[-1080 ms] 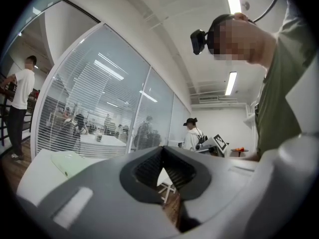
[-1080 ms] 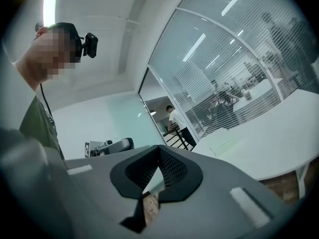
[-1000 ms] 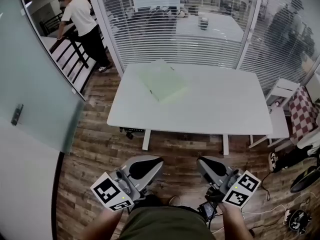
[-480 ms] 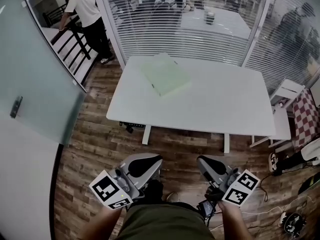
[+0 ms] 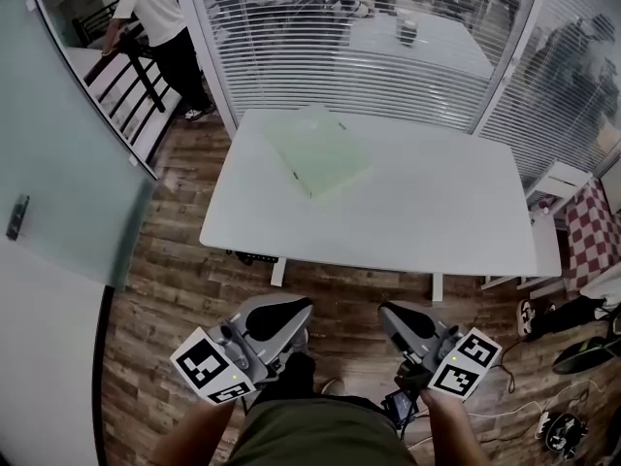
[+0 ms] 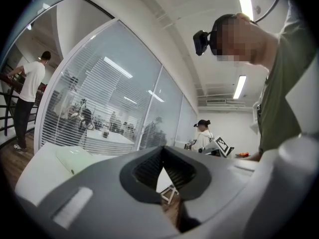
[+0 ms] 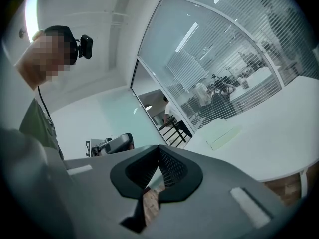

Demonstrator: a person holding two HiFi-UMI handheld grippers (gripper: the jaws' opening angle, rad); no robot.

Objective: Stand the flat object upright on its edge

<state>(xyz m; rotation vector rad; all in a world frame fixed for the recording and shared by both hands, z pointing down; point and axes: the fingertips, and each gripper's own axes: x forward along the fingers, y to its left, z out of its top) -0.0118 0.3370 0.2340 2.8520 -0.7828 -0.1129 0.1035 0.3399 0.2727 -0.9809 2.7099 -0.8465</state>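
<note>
A pale green flat object (image 5: 318,150) lies flat on the far left part of the white table (image 5: 437,212). It also shows in the left gripper view, flat object (image 6: 75,159), and in the right gripper view, flat object (image 7: 224,136). My left gripper (image 5: 287,316) and right gripper (image 5: 394,318) are held side by side close to the person's waist. Both are over the wooden floor, well short of the table's near edge. Both are shut with nothing between the jaws; left gripper (image 6: 162,153), right gripper (image 7: 159,152).
Glass walls with blinds (image 5: 349,56) stand behind the table and a frosted glass panel (image 5: 58,163) is at the left. A person (image 5: 160,17) stands by a railing at the far left. A checkered chair (image 5: 590,223) and floor cables (image 5: 572,425) are at the right.
Both grippers have shifted slightly lower in the head view and stay shut and empty. The table and green object appear a little nearer.
</note>
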